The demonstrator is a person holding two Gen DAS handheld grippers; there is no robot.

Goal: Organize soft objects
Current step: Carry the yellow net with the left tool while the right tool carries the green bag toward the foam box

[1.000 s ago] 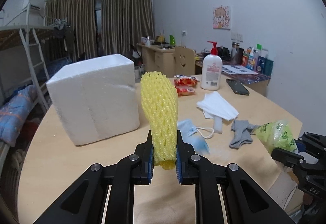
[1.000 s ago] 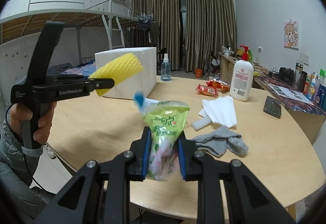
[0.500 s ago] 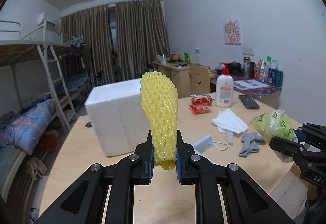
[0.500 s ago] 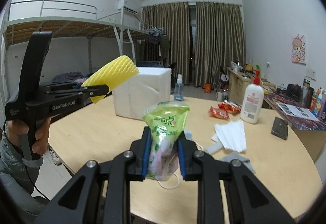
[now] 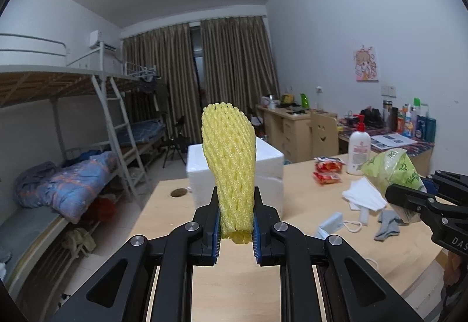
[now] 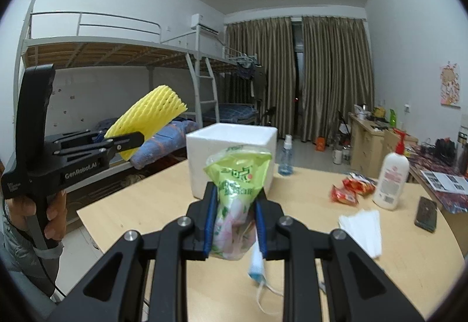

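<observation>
My left gripper is shut on a yellow foam net sleeve, held upright well above the table; it also shows at the left of the right wrist view. My right gripper is shut on a green plastic bag, also raised; the bag shows at the right of the left wrist view. A white foam box stands on the wooden table beyond both grippers. A blue face mask, white masks and a grey sock lie on the table.
A lotion pump bottle, red snack packets, a phone and a spray bottle stand or lie toward the table's far right. A bunk bed is left of the table. A desk stands by the curtains.
Both grippers have risen and tilted up with their loads, so the table and foam box sit lower and farther in view. Both grips are unchanged.
</observation>
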